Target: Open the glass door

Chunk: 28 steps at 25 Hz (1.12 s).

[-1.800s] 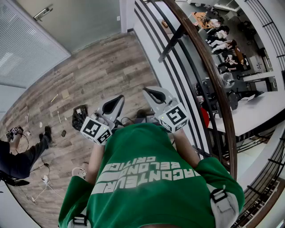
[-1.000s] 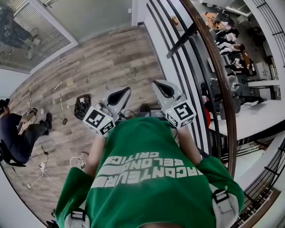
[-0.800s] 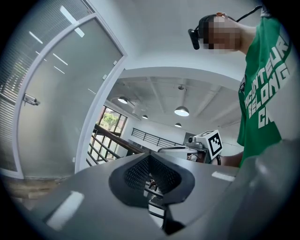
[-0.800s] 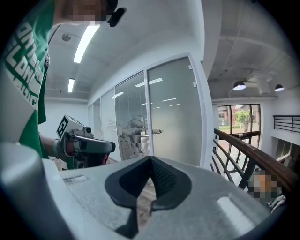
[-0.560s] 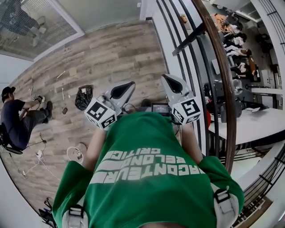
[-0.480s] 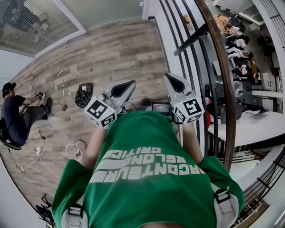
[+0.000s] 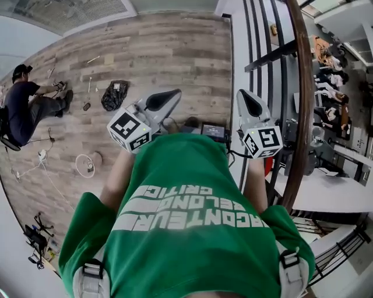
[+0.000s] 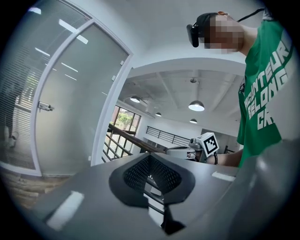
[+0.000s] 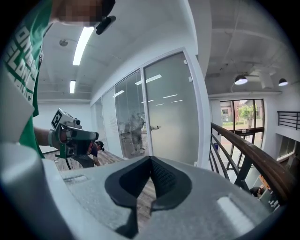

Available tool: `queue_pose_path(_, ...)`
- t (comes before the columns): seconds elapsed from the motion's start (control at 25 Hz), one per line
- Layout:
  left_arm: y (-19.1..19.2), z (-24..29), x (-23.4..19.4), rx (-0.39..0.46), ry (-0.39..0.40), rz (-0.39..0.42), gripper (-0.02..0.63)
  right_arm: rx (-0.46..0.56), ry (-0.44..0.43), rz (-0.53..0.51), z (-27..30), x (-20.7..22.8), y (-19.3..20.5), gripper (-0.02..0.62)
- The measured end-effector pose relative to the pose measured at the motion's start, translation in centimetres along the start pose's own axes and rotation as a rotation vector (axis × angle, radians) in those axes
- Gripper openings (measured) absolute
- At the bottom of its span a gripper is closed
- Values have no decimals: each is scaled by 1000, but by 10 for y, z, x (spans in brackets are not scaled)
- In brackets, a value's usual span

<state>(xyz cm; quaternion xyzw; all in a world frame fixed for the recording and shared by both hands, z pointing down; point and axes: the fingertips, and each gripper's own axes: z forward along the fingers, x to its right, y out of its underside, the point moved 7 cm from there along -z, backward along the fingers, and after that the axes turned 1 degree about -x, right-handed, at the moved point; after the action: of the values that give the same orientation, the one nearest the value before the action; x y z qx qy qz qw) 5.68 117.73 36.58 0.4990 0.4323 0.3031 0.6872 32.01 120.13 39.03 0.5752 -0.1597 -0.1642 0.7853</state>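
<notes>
The frosted glass door (image 8: pixel 70 108) in its white frame stands to the left in the left gripper view, with a metal handle (image 8: pixel 45 107) on its left side. In the right gripper view the glass door (image 9: pixel 171 117) is straight ahead, several steps away, its handle (image 9: pixel 153 127) facing me. The head view shows only a strip of the glass wall (image 7: pixel 76 9) at the top left. My left gripper (image 7: pixel 166 99) and right gripper (image 7: pixel 247 102) are held level before the chest, both shut on nothing. The jaws of the left gripper (image 8: pixel 150 157) and right gripper (image 9: pixel 150 159) meet at the tips.
A brown wooden handrail (image 7: pixel 300 87) with black bars runs along my right, with a lower floor and seated people (image 7: pixel 332 52) beyond. A person (image 7: pixel 26 105) sits on the wood floor at the left near a black bag (image 7: pixel 115 95) and loose cables (image 7: pixel 86 165).
The head view has swung: the glass wall slid up to the top left edge and the handrail now runs nearly vertical. Both grippers stay shut before the chest, the right one farther right.
</notes>
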Motion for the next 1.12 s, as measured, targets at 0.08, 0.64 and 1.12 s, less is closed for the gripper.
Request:
queue_pose_path(0.08,1,-4,-4,13,-53,-16,17,-13,-14,5,2,10,5,-8)
queue_pose_path(0.64,5,-12,-42,36,-149,-99,17,-53,-56,-16,41,14,1,-8)
queue_pose_path(1.12,-38,27,-158,88,12,-83,17,-90,37,-34,140,12,-42,-8)
